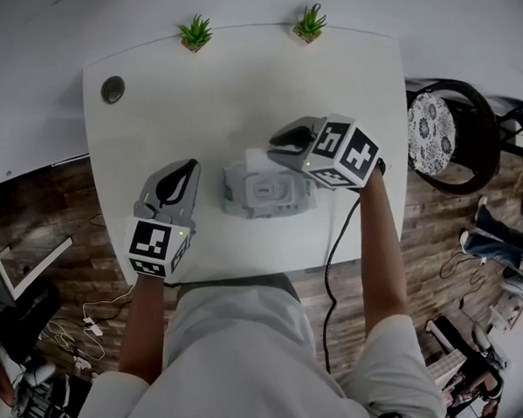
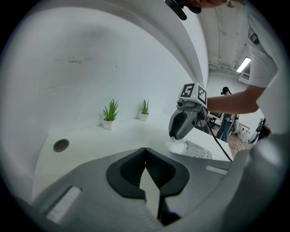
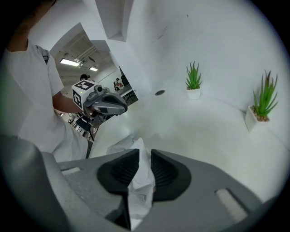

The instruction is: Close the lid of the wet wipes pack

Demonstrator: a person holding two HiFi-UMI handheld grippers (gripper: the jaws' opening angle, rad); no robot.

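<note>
Head view: the wet wipes pack (image 1: 265,195) lies flat on the white table (image 1: 151,105), about midway between its left and right edges and nearer the front edge than the back. The left gripper (image 1: 188,168) sits just left of the pack, near the front-left corner and apart from it. The right gripper (image 1: 277,147) reaches over the pack's far right side, where a white wipe (image 1: 257,158) stands up. Two potted plants (image 1: 195,31) stand at the back edge.

Left gripper view: the jaws meet at their tips with nothing between them, so this gripper is clenched and empty. The pack lies ahead to the right, under the other gripper.

Right gripper view: a crumpled wipe runs up between the jaws, which pinch it.

Progress: closing appears not yet begun. The wipe has to be cleared before the lid can be pressed down, and the lid's own position cannot be made out
</note>
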